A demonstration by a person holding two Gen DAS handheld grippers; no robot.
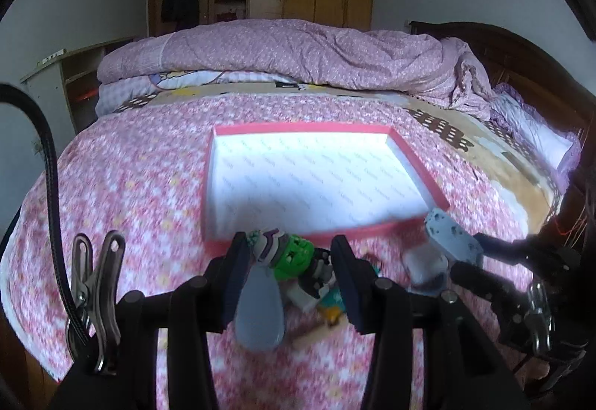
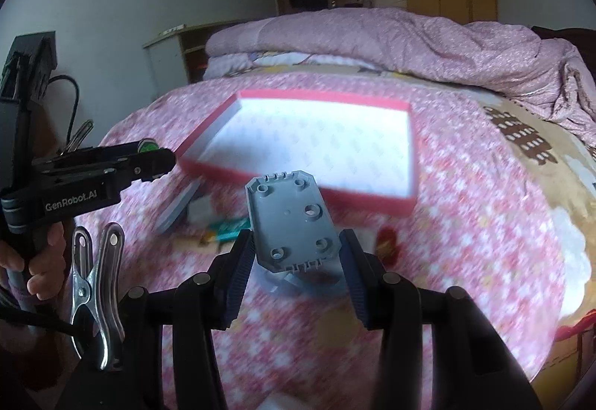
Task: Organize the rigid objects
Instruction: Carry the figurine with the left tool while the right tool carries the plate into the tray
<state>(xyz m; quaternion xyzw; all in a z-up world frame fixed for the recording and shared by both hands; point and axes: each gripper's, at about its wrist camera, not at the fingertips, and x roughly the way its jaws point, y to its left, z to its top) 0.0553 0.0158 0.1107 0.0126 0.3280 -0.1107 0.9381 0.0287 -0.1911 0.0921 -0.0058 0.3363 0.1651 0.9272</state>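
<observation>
Tray [image 1: 417, 183] lies on the bed [image 1: 111, 186], landmark. Behind the tray: folded quilt [image 1: 298, 48]. Before the tray's near edge: loose toy pieces [image 2: 227, 227] on the cover. Toy figure [image 1: 287, 253] in the left gripper [image 1: 294, 283], plate [image 2: 294, 220] in the right gripper [image 2: 298, 272], both before the tray.

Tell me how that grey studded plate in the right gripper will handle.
The grey plate looks like rigid moulded plastic, so likely stiff and light. The right gripper pinches only its lower edges, so it may pivot. Being flat, it should lie steady in the red-rimmed box.
</observation>
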